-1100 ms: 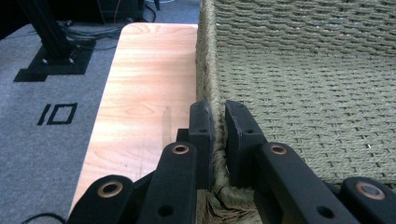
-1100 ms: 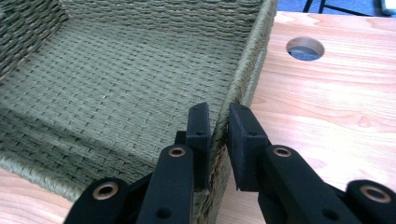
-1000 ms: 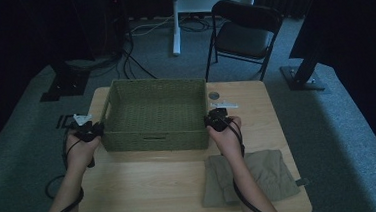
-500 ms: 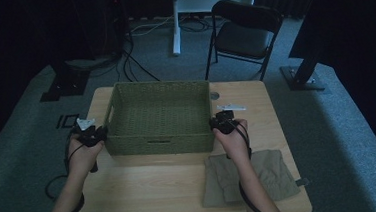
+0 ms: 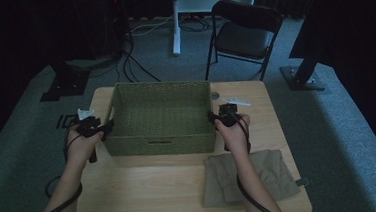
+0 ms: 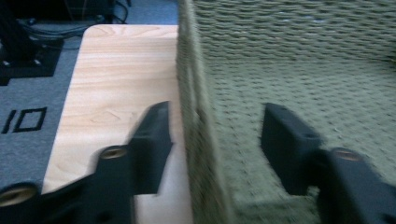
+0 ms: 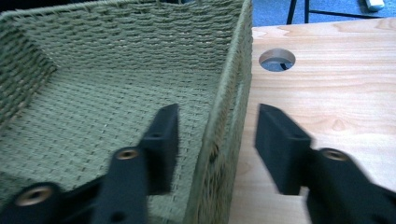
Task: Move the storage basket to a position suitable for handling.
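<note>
A green woven basket (image 5: 158,140) stands empty on the wooden table (image 5: 146,189). My left gripper (image 5: 106,127) straddles its left side wall (image 6: 196,116). One finger (image 6: 152,140) is outside over the table and the other is inside. My right gripper (image 5: 213,118) straddles the right side wall (image 7: 229,116) in the same way. Both pairs of jaws have just been opening. In the left gripper view (image 6: 215,116) and the right gripper view (image 7: 218,114), each wall stands between the pads with a gap on either side.
A folded khaki cloth (image 5: 248,174) lies on the table's front right, under my right forearm. A round cable hole (image 7: 277,59) and a white tag (image 5: 236,102) sit right of the basket. A folding chair (image 5: 246,32) stands behind the table.
The basket and both hands have shifted slightly toward the table's front edge. The hands remain at the basket's two sides.
</note>
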A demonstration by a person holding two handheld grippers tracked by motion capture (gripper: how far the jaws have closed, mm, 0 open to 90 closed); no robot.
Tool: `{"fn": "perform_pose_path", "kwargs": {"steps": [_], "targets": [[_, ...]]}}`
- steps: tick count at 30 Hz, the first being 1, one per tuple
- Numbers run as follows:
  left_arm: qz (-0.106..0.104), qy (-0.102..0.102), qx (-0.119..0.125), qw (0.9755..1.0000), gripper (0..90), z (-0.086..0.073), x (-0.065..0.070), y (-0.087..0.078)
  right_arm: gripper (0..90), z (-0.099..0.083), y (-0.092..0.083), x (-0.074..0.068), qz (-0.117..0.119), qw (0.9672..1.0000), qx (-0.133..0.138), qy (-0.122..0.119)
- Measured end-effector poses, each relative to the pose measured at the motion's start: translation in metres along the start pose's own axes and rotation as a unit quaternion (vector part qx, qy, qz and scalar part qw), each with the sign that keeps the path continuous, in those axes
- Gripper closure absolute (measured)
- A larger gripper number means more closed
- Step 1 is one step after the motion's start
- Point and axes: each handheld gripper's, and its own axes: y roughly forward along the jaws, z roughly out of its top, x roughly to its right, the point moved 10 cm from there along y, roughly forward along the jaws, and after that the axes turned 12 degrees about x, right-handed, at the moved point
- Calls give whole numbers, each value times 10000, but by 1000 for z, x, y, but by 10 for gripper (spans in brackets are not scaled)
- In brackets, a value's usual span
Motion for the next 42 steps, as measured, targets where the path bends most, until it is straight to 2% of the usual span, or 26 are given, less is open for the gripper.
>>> {"fn": "perform_pose_path", "kwargs": {"steps": [1, 2, 3, 5, 7, 9, 12, 14, 16, 17, 18, 19, 20, 21, 22, 25, 28, 31, 36, 42], "targets": [[-27, -146, -183, 9997, 418, -2, -1, 2, 449, 0, 3, 1, -45, 10000, 18, -86], [-60, -195, -223, 9995, 397, -2, -2, 3, 444, 0, 7, 1, -86, 9998, 44, -160], [-92, -236, -179, 9995, 397, 0, -2, 4, 433, -1, 9, 0, -101, 9998, 59, -186], [-101, -469, -9, 9988, 433, 6, -4, 4, 433, -4, 14, -5, -39, 9997, 20, -240], [-6, -372, 263, 9990, 428, 14, -8, 6, 434, -8, 18, -9, 9, 9994, -67, -335], [-23, -393, 343, 9986, 395, 15, -9, 10, 439, -13, 21, -13, 52, 9992, -175, -347], [15, -331, 233, 9992, 388, 8, -11, 20, 464, -15, 24, -13, -87, 9986, -205, -489], [80, -257, 175, 9995, 387, 1, -13, 26, 535, -14, 24, -11, -190, 9980, -215, -555], [64, -352, 168, 9992, 389, -4, -13, 31, 573, -14, 23, -10, -233, 9980, -272, -529], [52, -320, 194, 9993, 397, -5, -12, 33, 606, -15, 22, -9, -282, 9975, -348, -553], [63, -231, 107, 9997, 399, -9, -12, 34, 609, -16, 22, -8, -304, 9969, -418, -586], [77, -139, 66, 9999, 424, -11, -11, 35, 620, -17, 22, -8, -321, 9968, -432, -589], [77, -139, 66, 9999, 474, -11, -11, 35, 620, -17, 22, -8, -321, 9968, -432, -589], [38, -191, 53, 9998, 474, -13, -9, 36, 655, -17, 23, -7, -364, 9964, -441, -626], [-30, -208, 34, 9998, 607, -13, -7, 37, 684, -17, 23, -6, -427, 9962, -428, -625], [-27, -244, -97, 9997, 759, -12, -2, 37, 740, -16, 24, -4, -555, 9957, -358, -648], [103, -211, -136, 9996, 772, -12, -1, 38, 757, -15, 24, -3, -600, 9955, -348, -650], [102, -246, -110, 9996, 772, -12, 1, 39, 767, -13, 26, 1, -583, 9964, -313, -533], [126, -307, -79, 9994, 772, -12, 6, 39, 771, -12, 26, 5, -611, 9955, -342, -643], [96, -310, -97, 9994, 772, -13, 20, 42, 776, -9, 26, 19, -617, 9946, -382, -743]]}}
